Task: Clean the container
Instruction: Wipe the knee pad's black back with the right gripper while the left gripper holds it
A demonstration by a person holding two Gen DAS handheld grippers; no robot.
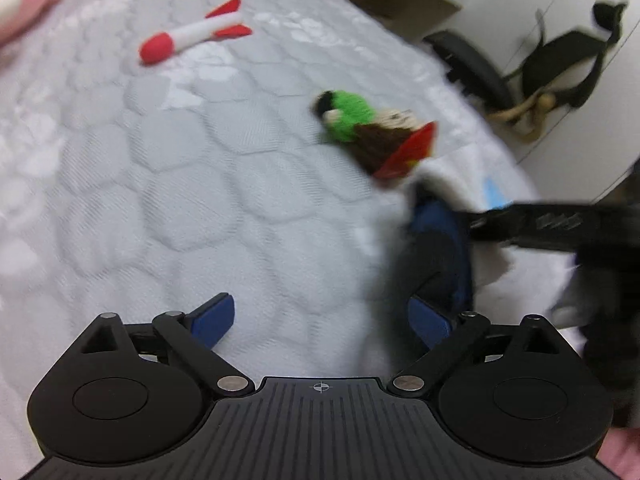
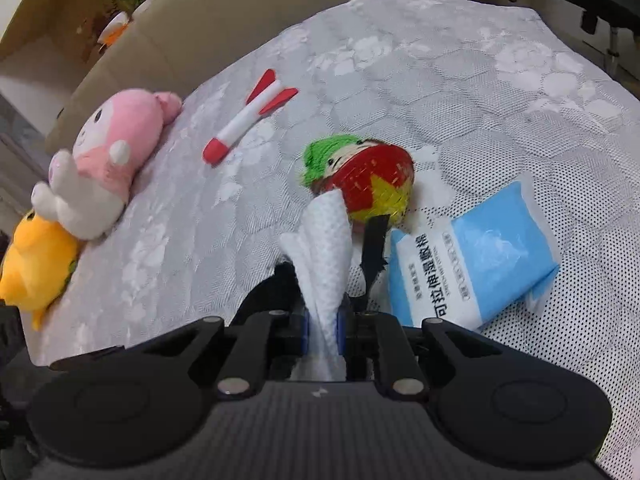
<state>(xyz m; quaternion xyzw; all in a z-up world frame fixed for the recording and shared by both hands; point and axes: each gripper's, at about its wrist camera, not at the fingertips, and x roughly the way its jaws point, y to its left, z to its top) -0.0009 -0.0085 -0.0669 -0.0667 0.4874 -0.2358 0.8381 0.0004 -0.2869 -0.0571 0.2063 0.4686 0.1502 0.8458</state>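
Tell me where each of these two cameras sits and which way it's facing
Left wrist: on the left gripper, jaws open and empty, looking down across the quilted bed cover; the right gripper crosses at right.
Right wrist: on the right gripper, shut on a white wipe, facing the wipe pack and pink plush.
Shared: the red-and-white rocket toy and the green-haired doll.

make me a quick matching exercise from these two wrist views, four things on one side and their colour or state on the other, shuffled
Things:
1. left gripper
2. right gripper
3. toy rocket
4. wipes packet

States:
A. red and white, lying on the mattress
B. shut on a white wipe
C. open, nothing between its fingers
D. blue and white, lying right of the wipe

Pairs: 1-C, 2-B, 3-A, 4-D
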